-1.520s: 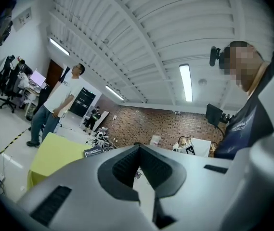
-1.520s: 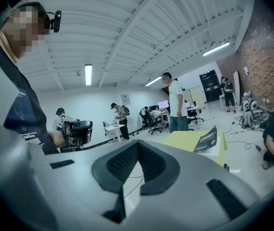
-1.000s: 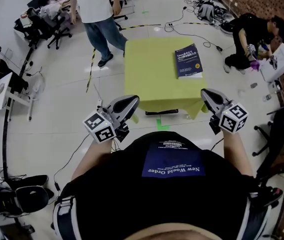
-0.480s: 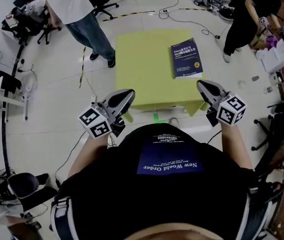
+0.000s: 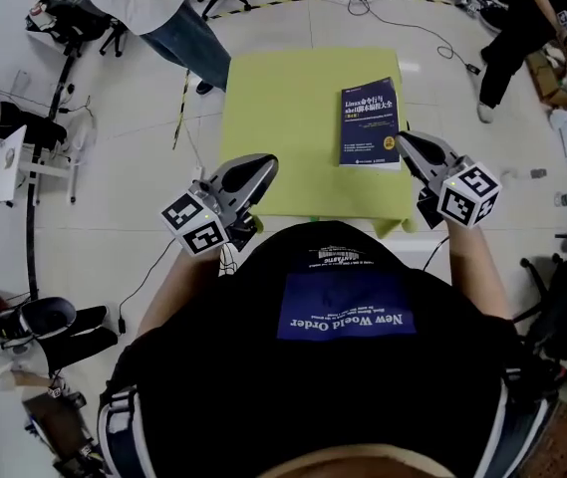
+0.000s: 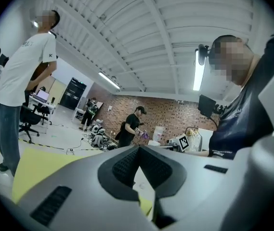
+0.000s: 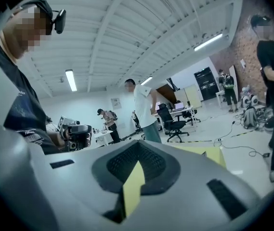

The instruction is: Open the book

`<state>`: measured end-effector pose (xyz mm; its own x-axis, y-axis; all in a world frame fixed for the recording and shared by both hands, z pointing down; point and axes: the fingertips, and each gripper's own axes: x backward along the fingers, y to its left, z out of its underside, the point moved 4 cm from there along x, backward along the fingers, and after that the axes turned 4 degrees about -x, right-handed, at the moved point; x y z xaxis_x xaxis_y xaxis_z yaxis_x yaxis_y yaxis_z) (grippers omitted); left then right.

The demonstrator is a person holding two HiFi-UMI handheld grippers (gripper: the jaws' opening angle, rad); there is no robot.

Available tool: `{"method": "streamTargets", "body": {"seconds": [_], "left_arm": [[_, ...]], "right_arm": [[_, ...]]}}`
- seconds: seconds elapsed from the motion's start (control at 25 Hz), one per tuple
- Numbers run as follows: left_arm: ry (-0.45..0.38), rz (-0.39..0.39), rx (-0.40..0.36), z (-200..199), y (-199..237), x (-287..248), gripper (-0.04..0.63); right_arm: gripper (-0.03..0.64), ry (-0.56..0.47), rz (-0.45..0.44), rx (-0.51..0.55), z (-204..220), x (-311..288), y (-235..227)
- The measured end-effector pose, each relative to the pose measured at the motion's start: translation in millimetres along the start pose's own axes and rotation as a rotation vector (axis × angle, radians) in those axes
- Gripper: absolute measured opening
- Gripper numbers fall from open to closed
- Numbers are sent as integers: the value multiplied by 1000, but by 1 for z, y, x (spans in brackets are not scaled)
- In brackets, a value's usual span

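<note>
The right grey claw (image 5: 404, 140) sits shut, empty (left grey claw (image 5: 266, 163) likewise). Best catch only the right cover edge of the dark-blue paperback book (image 5: 371, 122).

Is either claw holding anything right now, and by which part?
Nothing is held. The left claw and the right claw are both shut and empty. The book lies closed on the table.

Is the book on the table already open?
No, the blue book lies closed, front cover up, on the yellow-green table.
</note>
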<state>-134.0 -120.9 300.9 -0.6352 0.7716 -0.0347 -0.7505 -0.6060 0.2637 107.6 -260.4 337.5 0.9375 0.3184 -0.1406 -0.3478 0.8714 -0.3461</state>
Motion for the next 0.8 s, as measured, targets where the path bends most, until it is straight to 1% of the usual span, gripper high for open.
{"method": "streamTargets", "body": {"seconds": [0.12, 0.28, 0.44, 0.56, 0.68, 0.72, 0.76, 0.8], "left_arm": [[36, 1, 15, 5, 7, -15, -5], [55, 18, 34, 7, 29, -21, -5], [39, 58, 38, 8, 55, -16, -5], [41, 108, 52, 10, 70, -11, -5], [54, 151, 59, 15, 81, -12, -5], [57, 159, 65, 17, 83, -13, -5], [61, 164, 71, 19, 83, -14, -5], [68, 167, 76, 21, 84, -15, -5]], "right_arm": [[-14, 1, 4, -32, 3, -5, -19], [-14, 19, 28, -60, 15, -18, -24], [-14, 25, 73, -70, 24, -33, -13], [-14, 40, 122, -80, 30, -42, 0], [-14, 58, 178, -80, 33, -47, -3], [-4, 63, 192, -90, 33, -47, -7], [64, 69, 204, -103, 33, -46, -12], [72, 75, 217, -117, 33, -44, -18]]}}
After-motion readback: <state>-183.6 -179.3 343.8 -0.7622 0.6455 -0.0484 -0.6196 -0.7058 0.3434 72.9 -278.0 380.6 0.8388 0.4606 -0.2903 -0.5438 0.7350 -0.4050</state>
